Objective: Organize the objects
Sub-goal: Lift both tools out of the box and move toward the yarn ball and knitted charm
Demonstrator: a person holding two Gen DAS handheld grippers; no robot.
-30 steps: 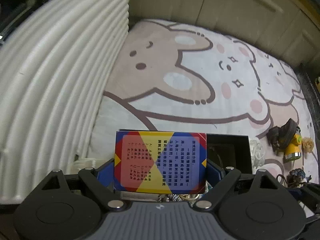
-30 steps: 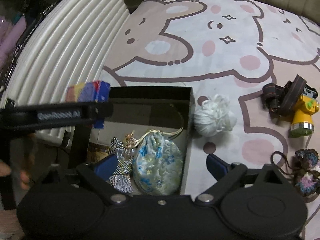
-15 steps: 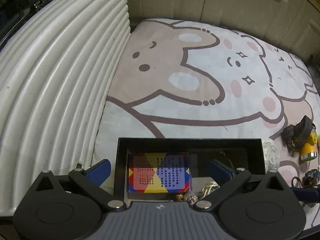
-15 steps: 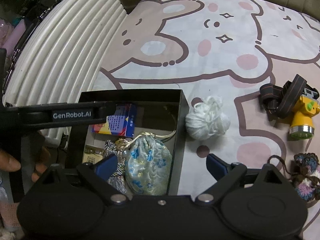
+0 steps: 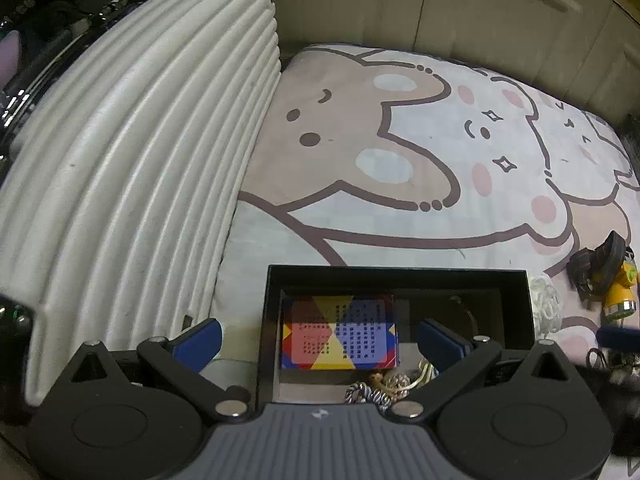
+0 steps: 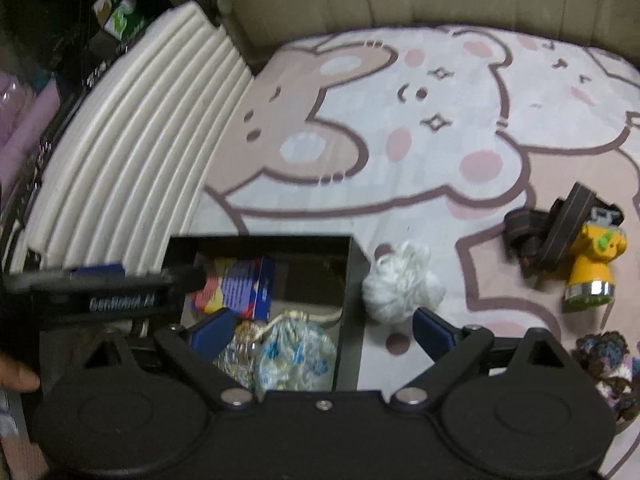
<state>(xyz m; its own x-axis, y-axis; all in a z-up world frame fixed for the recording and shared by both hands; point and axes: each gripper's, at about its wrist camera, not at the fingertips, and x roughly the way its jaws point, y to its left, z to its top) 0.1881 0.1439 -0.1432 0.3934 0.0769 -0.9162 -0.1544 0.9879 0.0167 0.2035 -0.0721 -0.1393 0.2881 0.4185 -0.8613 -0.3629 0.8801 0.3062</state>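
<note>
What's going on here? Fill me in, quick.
A person is tidying loose things on a cartoon bedsheet into a black box, with tongs in each hand. The left tongs stand open above the box, where a colourful card box lies beside a blue floral pouch. The right tongs are open and empty too. A white yarn ball, a yellow headlamp and a crocheted piece are still outside on the sheet.

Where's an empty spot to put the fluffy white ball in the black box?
Bare floor shows at the black box's far right corner, beside the colourful card box. Nearer the camera it's crowded: the blue flowered pouch and tassels fill it. The white ball sits just outside.
</note>
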